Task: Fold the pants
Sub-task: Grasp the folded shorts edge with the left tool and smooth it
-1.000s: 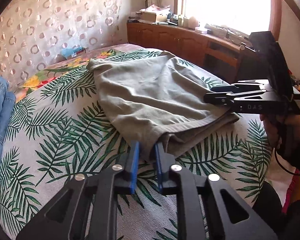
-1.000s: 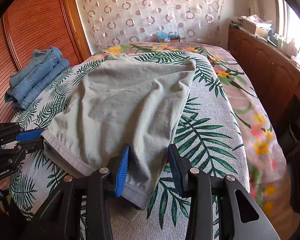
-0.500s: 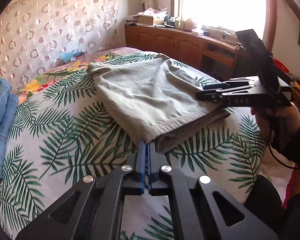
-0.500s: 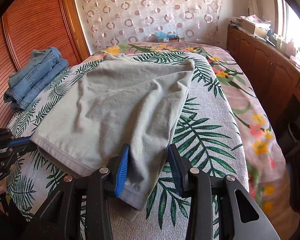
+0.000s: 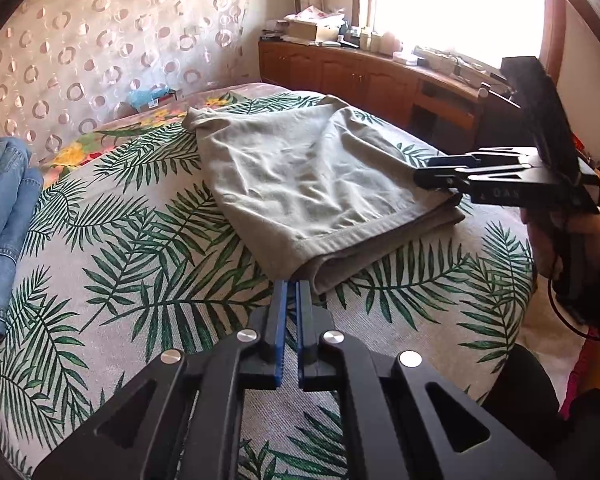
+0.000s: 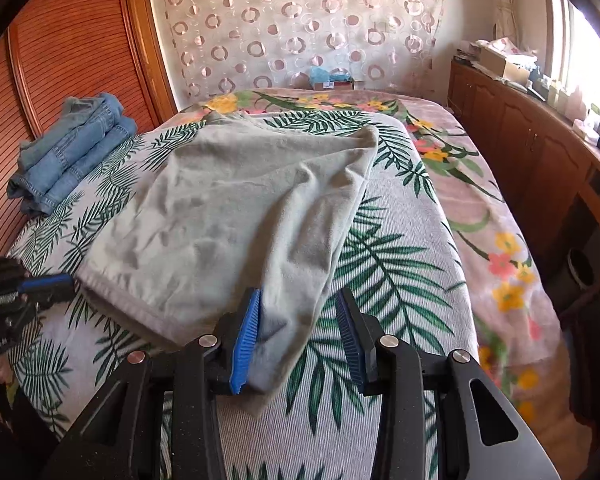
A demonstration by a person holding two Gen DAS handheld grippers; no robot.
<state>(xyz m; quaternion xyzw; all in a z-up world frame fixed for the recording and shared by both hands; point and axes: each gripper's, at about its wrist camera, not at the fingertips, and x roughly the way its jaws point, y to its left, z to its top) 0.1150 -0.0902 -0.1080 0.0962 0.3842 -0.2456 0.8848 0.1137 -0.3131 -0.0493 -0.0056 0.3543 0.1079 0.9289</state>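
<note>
Fingers of the left gripper (image 5: 291, 286) are nearly pressed together, their blue pads at the near hem corner of the grey pants (image 5: 300, 176); whether they actually pinch cloth there I cannot tell. Those of the right gripper (image 6: 298, 334) stand spread, with the other hem corner lying between them, against the left pad and apart from the right one. The pants lie doubled on the palm-print bed cover (image 5: 140, 280), waist end far, hem end toward the person, a lower layer showing under the hem (so one fold seems done). I judge the step in hand to be taking both hem corners for the next fold. That calls for the right fingers to close on their corner, then both to lift together toward the waist.
</note>
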